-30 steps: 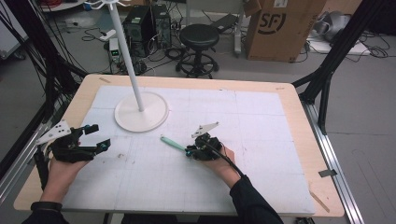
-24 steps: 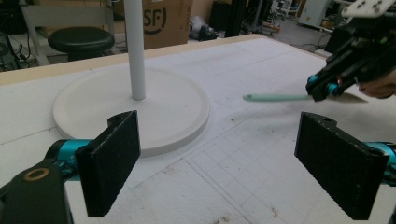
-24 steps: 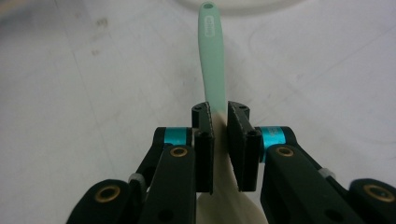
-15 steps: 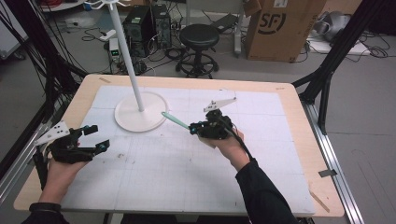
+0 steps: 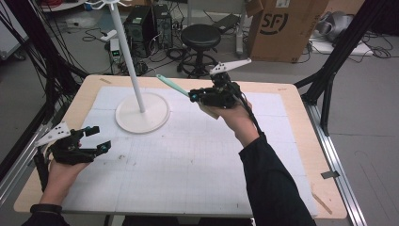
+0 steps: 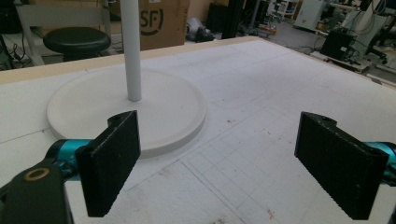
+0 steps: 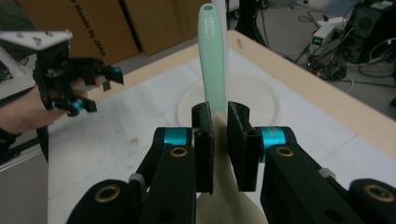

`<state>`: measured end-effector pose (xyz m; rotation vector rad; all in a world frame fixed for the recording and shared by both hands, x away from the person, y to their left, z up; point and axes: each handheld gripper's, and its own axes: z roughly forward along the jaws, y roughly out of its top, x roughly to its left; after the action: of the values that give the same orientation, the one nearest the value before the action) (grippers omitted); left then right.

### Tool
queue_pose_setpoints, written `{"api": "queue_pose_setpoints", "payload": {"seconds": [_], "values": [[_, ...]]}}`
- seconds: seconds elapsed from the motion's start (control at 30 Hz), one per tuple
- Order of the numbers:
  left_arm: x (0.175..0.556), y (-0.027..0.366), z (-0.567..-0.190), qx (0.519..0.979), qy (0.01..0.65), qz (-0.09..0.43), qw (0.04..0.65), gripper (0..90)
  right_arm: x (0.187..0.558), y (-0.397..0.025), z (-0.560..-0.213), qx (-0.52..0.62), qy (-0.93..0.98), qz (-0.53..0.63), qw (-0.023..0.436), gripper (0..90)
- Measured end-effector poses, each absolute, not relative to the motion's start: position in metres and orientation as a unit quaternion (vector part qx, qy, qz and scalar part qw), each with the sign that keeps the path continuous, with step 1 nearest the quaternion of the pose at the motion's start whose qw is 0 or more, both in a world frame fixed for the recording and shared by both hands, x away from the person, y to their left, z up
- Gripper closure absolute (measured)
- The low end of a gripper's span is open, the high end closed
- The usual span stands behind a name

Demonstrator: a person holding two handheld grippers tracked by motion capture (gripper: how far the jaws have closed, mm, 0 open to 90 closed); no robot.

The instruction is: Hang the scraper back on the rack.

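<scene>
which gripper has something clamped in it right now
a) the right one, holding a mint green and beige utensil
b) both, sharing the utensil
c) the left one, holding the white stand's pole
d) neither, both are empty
a: the right gripper has its jaws closed on the mint green and beige utensil, held raised above the table, while the left gripper sits wide open with nothing between its jaws, short of the white stand.

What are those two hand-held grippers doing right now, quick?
Left hand-held gripper: open, jaws wide apart, holding nothing.
Right hand-held gripper: shut on a mint-green spatula, lifted above the table.
</scene>
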<state>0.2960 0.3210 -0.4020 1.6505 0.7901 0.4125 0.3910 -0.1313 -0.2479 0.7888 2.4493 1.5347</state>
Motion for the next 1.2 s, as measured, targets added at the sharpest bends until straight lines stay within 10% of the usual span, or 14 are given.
{"api": "queue_pose_setpoints", "payload": {"seconds": [1.2], "values": [[0.298,0.326,-0.402,0.700,0.340,0.172,0.604,15.0,0.427,-0.093,-0.118,0.228,0.777,0.578,0.103,81.2]]}}
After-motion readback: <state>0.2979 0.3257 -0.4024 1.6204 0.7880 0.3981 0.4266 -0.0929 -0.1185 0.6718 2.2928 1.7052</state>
